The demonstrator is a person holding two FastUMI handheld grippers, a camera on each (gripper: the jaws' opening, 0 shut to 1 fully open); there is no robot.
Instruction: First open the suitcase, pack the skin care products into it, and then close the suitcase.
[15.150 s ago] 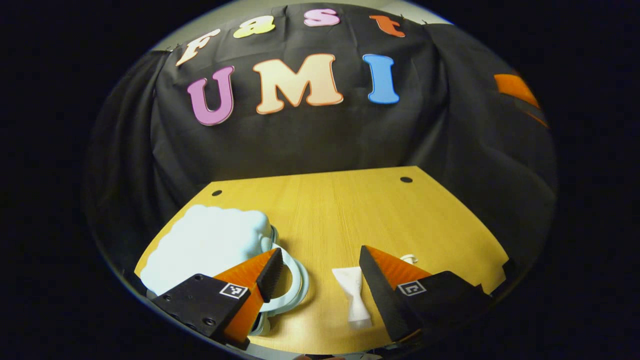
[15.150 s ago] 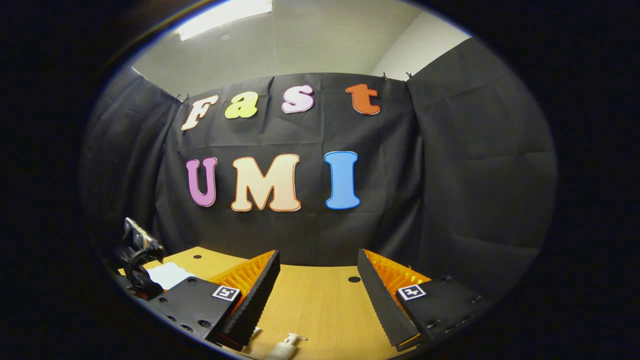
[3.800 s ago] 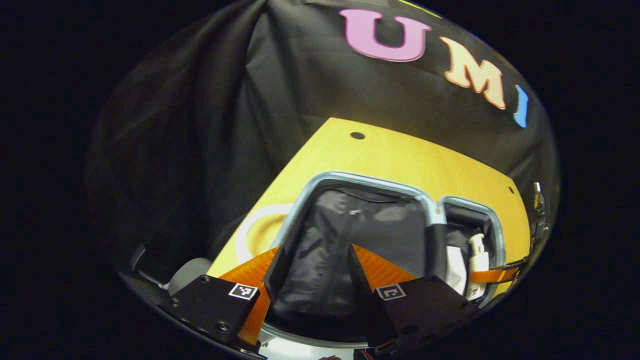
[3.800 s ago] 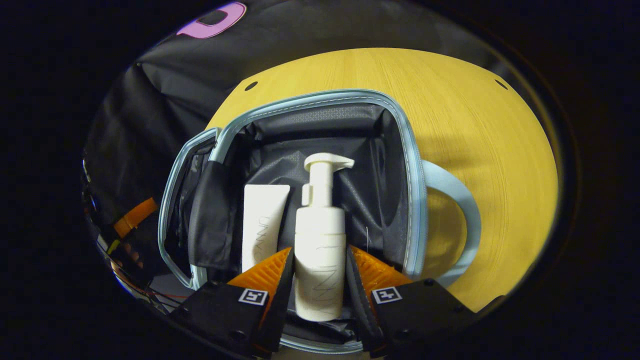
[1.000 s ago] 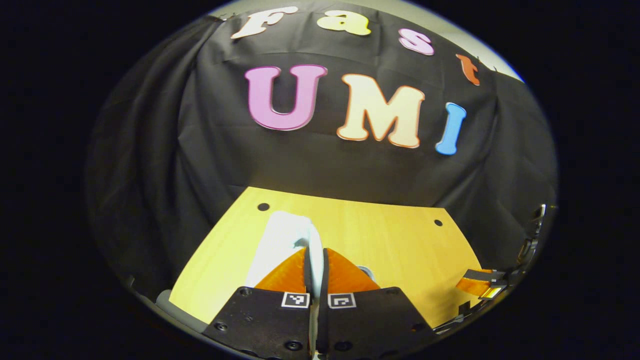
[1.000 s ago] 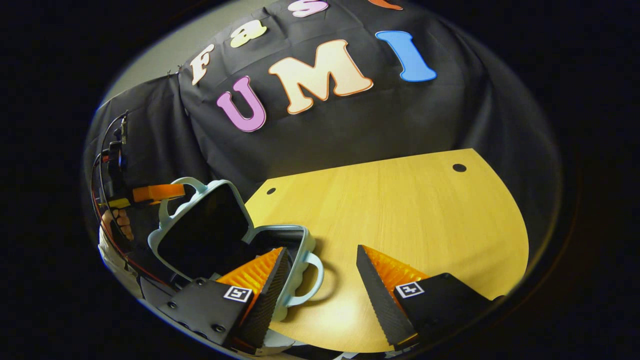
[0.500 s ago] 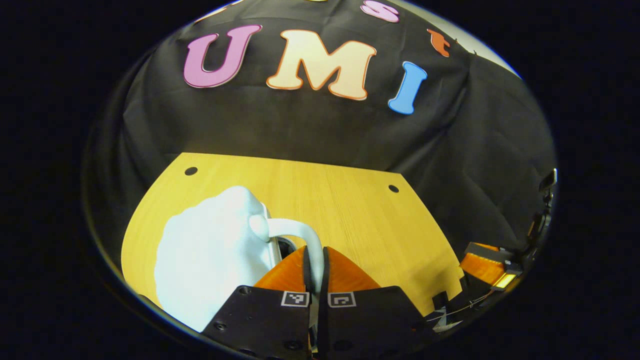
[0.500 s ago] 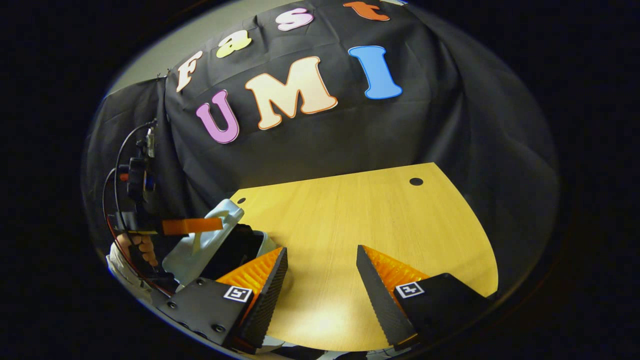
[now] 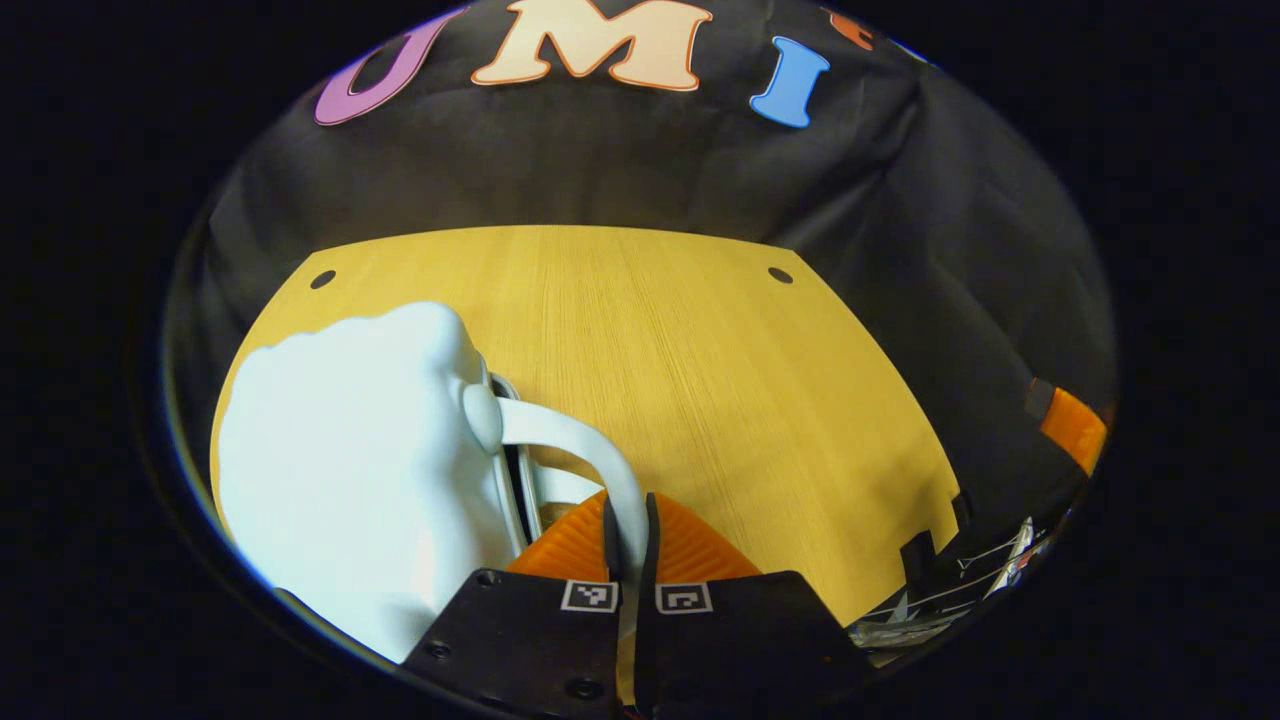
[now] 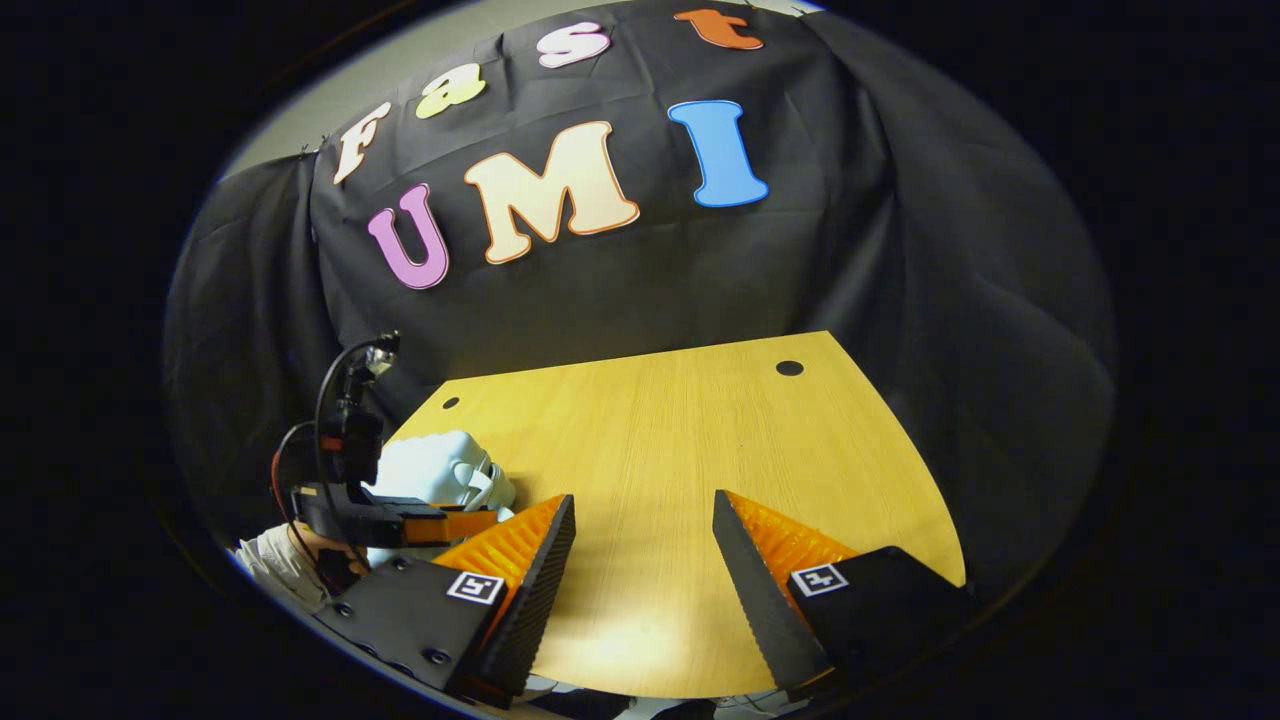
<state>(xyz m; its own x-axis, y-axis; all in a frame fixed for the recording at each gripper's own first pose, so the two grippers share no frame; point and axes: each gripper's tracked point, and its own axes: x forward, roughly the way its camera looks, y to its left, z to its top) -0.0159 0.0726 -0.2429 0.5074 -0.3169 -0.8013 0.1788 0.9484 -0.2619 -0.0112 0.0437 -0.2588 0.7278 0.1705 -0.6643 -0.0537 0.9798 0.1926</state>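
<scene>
1. Pale blue shell of the suitcase (image 9: pixel 350 470) lying flat on the wooden table (image 9: pixel 700 400) in the left gripper view, lid down over the base with only a thin dark seam left along its handle side.
2. Left gripper (image 9: pixel 630 525) clamped tight on the suitcase's curved handle (image 9: pixel 590 455), both fingers pressing the strap just right of the suitcase.
3. Half a second ago the lid hung tilted above the base; now lowered almost flush, so the closing step looks close to finished.
4. Skin care products packed inside the suitcase and hidden under the lid.
5. Wood again in the right gripper view, bare table (image 10: pixel 680 470) stretching right of the suitcase (image 10: pixel 435 470), which sits low at the table's left edge.
6. Right gripper (image 10: pixel 640 560) spread wide and holding nothing, hovering over the table well right of the suitcase.
7. Left gripper (image 10: pixel 470 522) seen here from the side, level at the suitcase's near edge, with a hand (image 10: pixel 330 560) behind it.
8. Remaining, by judgement: press the lid fully home, check the seam, then let go of the handle.
</scene>
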